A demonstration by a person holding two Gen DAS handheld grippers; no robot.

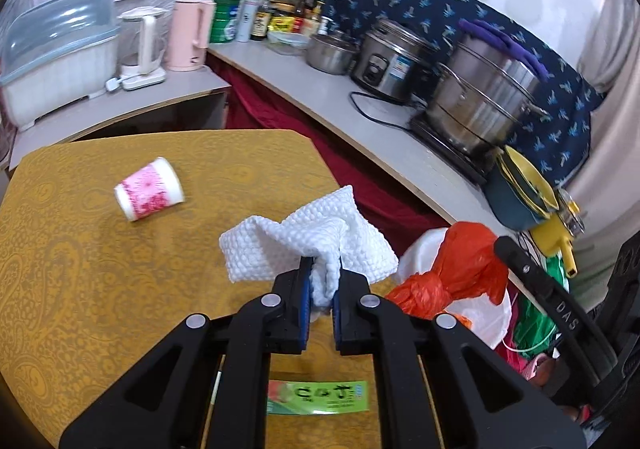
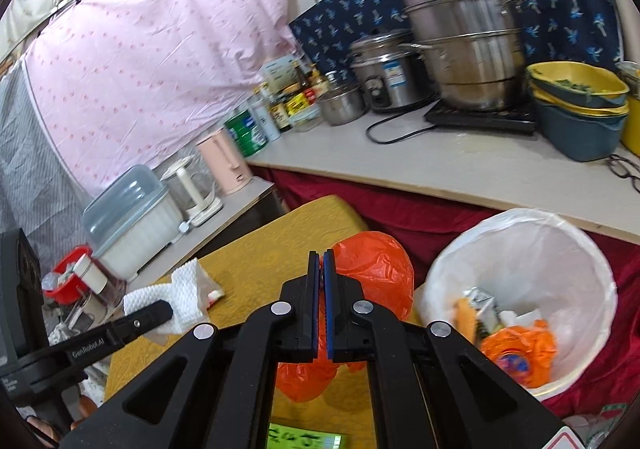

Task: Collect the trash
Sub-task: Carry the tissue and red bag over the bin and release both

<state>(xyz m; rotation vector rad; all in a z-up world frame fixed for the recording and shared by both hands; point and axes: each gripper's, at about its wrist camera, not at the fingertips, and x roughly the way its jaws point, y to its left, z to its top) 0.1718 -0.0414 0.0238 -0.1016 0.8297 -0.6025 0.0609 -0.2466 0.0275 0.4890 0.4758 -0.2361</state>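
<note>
My left gripper (image 1: 321,269) is shut on a white textured paper towel (image 1: 304,233) and holds it above the yellow table (image 1: 100,269). The towel also shows in the right wrist view (image 2: 176,295). My right gripper (image 2: 321,261) is shut on an orange plastic bag (image 2: 376,269) that hangs over the table's edge; the bag also shows in the left wrist view (image 1: 460,269). A white-lined trash bin (image 2: 520,249) with rubbish in it stands to the right of the table. A pink-and-white paper cup (image 1: 149,189) lies on its side on the table. A green wrapper (image 1: 320,397) lies near the front edge.
A grey counter (image 2: 440,165) behind the bin carries steel pots, a rice cooker (image 2: 384,77), bottles and stacked bowls. A lower shelf holds a pink kettle (image 1: 188,35), a glass kettle and a lidded plastic box (image 1: 56,53). Red cloth hangs under the counter.
</note>
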